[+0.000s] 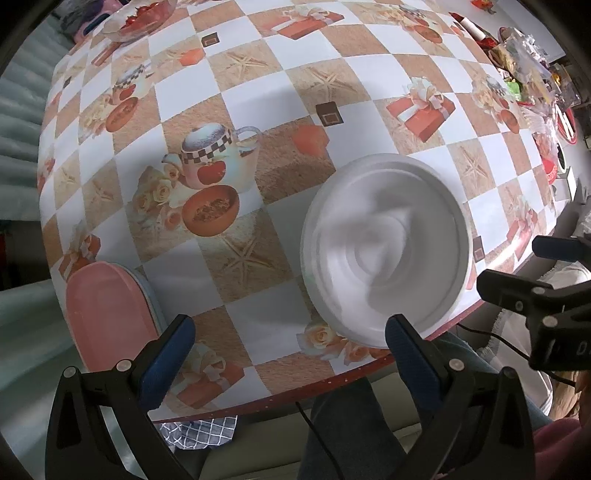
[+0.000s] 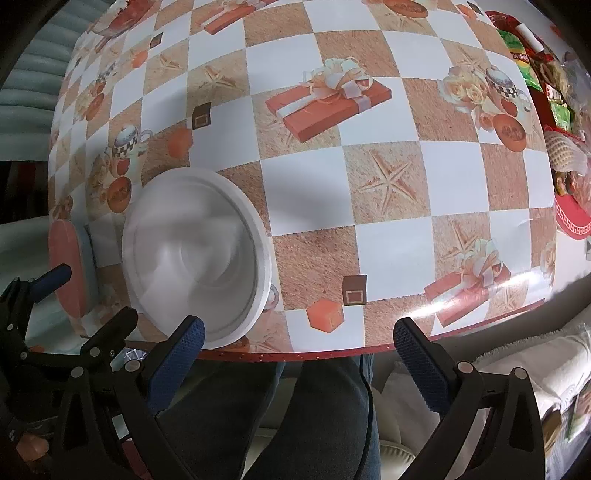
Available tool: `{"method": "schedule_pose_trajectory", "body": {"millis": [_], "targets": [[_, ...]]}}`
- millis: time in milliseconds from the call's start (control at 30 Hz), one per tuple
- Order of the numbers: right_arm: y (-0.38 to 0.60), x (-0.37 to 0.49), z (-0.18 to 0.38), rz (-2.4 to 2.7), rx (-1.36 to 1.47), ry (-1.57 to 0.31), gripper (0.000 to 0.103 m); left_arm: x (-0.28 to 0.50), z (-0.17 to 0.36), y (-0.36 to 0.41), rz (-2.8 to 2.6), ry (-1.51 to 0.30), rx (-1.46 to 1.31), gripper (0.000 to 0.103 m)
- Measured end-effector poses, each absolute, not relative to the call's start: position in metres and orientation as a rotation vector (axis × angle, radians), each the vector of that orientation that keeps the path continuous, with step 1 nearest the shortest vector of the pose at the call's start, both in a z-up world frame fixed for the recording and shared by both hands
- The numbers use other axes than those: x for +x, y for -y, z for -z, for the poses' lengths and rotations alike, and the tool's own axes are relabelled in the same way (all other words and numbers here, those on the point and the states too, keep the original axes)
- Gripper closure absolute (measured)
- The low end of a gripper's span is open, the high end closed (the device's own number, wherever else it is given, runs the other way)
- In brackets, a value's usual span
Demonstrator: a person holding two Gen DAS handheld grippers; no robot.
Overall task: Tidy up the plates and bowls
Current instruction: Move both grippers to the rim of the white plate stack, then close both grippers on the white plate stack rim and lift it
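Observation:
A white bowl point(image 1: 386, 247) sits on the checkered tablecloth near the table's front edge; it also shows in the right wrist view point(image 2: 195, 254). A pink plate point(image 1: 107, 317) lies on a pale blue plate at the front left corner, seen edge-on in the right wrist view point(image 2: 68, 269). My left gripper point(image 1: 290, 339) is open and empty, hovering over the front edge between plate and bowl. My right gripper point(image 2: 299, 343) is open and empty, just right of the bowl. The right gripper also shows in the left wrist view point(image 1: 546, 291).
The table's red-trimmed front edge point(image 2: 314, 355) runs just ahead of both grippers, with a person's legs below. A glass bowl of red fruit point(image 1: 142, 18) stands at the far left. Snack packets and a red tray point(image 2: 554, 107) crowd the right side.

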State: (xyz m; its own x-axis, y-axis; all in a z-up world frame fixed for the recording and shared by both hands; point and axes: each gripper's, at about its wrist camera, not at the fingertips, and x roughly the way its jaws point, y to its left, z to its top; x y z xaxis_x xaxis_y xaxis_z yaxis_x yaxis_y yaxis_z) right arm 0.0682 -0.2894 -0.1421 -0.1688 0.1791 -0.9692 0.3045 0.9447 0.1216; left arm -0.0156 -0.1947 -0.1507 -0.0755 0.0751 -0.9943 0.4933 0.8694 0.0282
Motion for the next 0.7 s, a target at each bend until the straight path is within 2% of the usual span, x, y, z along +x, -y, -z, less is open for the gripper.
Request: {"method": "schedule_pose_trajectory", "body": {"millis": [700], "targets": [[0.294,0.073,0.165,0.130,0.387,-1.777,0.000,-0.006,0.169,0.195,0.345,-1.650,0.438,0.000]]}}
